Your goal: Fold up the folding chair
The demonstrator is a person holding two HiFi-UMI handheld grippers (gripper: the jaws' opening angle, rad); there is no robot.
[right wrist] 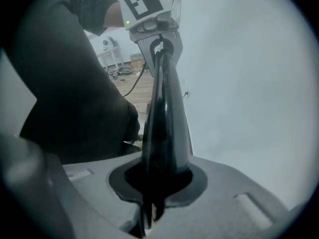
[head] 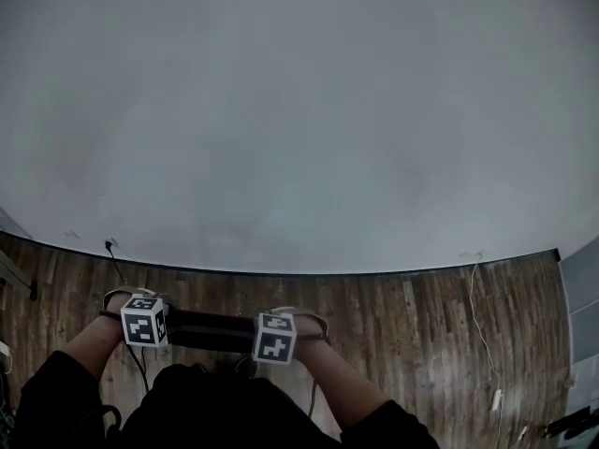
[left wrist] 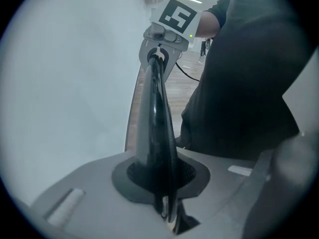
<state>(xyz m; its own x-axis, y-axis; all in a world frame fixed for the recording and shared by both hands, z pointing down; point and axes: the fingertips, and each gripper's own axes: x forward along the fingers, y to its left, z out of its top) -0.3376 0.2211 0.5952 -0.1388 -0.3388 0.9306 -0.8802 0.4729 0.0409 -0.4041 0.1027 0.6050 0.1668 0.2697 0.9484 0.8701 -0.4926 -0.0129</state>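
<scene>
left gripper (left wrist: 167, 217): clamped on slim glossy black chair bar (head: 211, 331) | right gripper (right wrist: 147, 214): clamped on its other end | bar's long axis: level, running gripper to gripper

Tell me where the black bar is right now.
In the head view the black bar sits low and left of centre, clamped at its ends by the left gripper and right gripper, above the wooden floor.
</scene>
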